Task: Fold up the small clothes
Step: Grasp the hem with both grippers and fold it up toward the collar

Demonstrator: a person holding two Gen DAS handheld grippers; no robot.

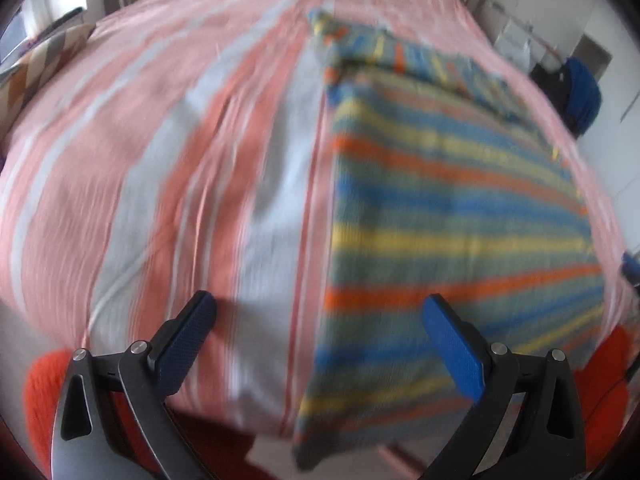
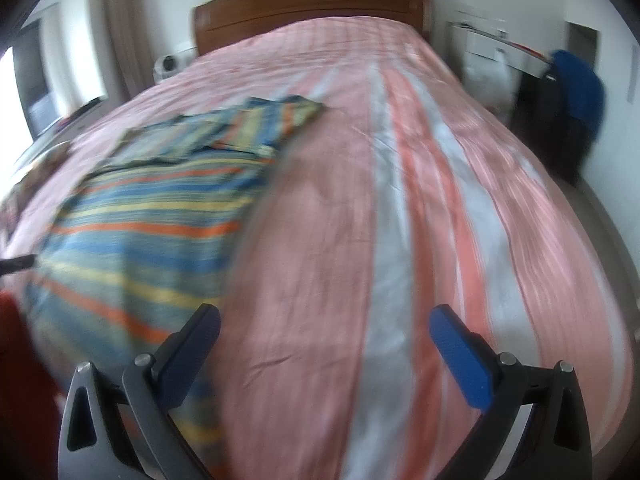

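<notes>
- The right wrist view alone shows the wooden headboard at the far end of the bed; the left wrist view alone shows a patterned cushion at the bed's left edge and orange-red cloth below the bed's near edge.
- Both views are smeared by motion blur, so fine detail is lost.
- One striped garment lies flat on the bed's pink and white cover, with bands of blue, yellow, orange and grey-green running across it.
- The garment's far end looks folded back over itself, with a sleeve-like flap sticking out toward the headboard side.
- Its near edge reaches the bed's near edge.
- Two grippers, each with two blue-padded fingers.
- The left gripper is released, jaws wide apart and holding nothing; it hangs over the garment's near left edge, one finger above bare cover and the other above the stripes.
- The right gripper is likewise spread and empty, over bare cover just right of the garment.
- A blue cloth hangs on dark furniture beside the bed's far right corner.
</notes>
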